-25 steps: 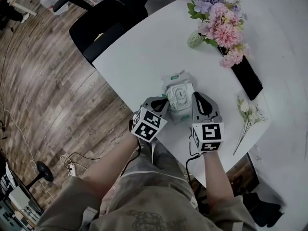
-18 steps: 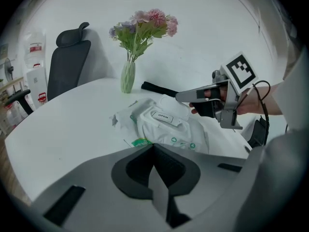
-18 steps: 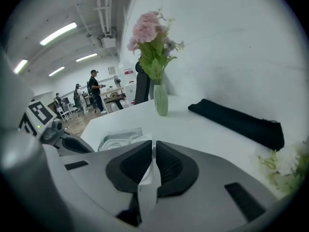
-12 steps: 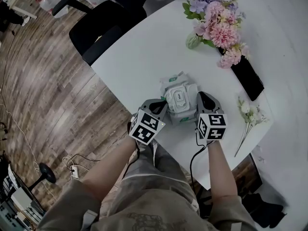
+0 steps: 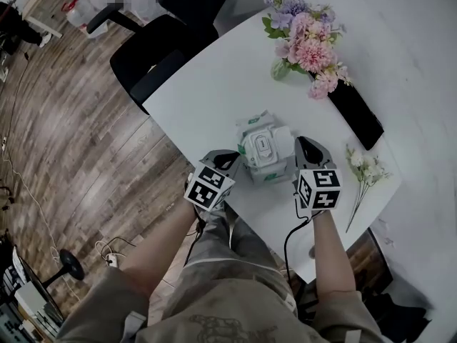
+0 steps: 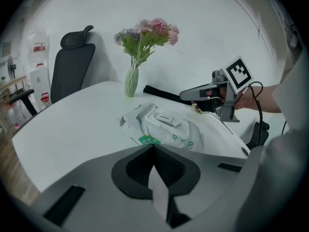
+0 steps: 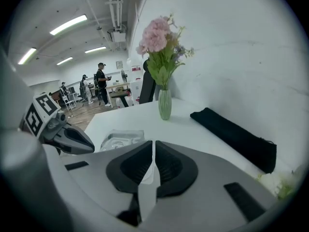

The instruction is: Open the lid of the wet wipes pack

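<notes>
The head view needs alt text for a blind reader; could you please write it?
From above, a wet wipes pack, lid closed, lies near the edge of a white table between a person's two shut grippers: the left gripper at its left side, the right gripper just right of it. Farther back are a vase of flowers and a black pouch.

At lower centre, the left gripper [image 5: 233, 157] and the right gripper [image 5: 305, 144] point up-frame side by side, jaws closed, both empty.

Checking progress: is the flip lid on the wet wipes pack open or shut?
Shut. The lid lies flat against the top of the wet wipes pack, its OPEN tab down, no gap showing.
</notes>
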Motion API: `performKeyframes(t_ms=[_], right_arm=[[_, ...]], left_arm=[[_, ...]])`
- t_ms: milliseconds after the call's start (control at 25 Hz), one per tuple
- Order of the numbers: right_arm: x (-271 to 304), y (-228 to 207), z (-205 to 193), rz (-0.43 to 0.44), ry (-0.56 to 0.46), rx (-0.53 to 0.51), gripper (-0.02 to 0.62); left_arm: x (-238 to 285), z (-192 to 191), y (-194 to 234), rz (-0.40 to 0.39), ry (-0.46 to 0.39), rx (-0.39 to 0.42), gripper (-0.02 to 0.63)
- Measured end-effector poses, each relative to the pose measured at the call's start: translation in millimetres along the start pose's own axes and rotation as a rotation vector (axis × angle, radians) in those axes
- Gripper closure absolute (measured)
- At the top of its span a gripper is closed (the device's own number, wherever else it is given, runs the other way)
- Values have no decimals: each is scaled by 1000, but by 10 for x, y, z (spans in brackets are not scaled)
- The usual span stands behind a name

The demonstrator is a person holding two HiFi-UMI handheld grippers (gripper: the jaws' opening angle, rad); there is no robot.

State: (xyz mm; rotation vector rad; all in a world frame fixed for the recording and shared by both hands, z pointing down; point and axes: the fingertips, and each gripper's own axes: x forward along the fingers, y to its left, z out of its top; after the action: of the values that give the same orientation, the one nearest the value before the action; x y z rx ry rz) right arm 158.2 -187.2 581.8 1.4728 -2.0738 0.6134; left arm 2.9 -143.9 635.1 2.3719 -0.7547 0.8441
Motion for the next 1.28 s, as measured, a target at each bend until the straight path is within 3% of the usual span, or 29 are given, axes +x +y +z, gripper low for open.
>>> performKeyframes(t_ms=[200, 520, 840, 1120, 1280], right_arm=[[-383, 138, 408, 42, -86, 10, 554], [-1088, 375, 1078, 73, -249, -11, 554], [-1834, 678, 1750, 119, -433, -56, 554], [-2412, 961, 1978, 128, -530, -180, 554], [-2645, 1086, 2021, 153, -562, -191, 554]], left_arm=[[-340, 289, -37, 50, -38, 114, 591], [-929, 1004, -270, 38, -236, 188, 591], [-1656, 1622, -475, 92, -385, 297, 591], [-2244, 1950, -740, 112, -498, 325, 591], [-2529, 2070, -852, 126, -556, 331, 591]])
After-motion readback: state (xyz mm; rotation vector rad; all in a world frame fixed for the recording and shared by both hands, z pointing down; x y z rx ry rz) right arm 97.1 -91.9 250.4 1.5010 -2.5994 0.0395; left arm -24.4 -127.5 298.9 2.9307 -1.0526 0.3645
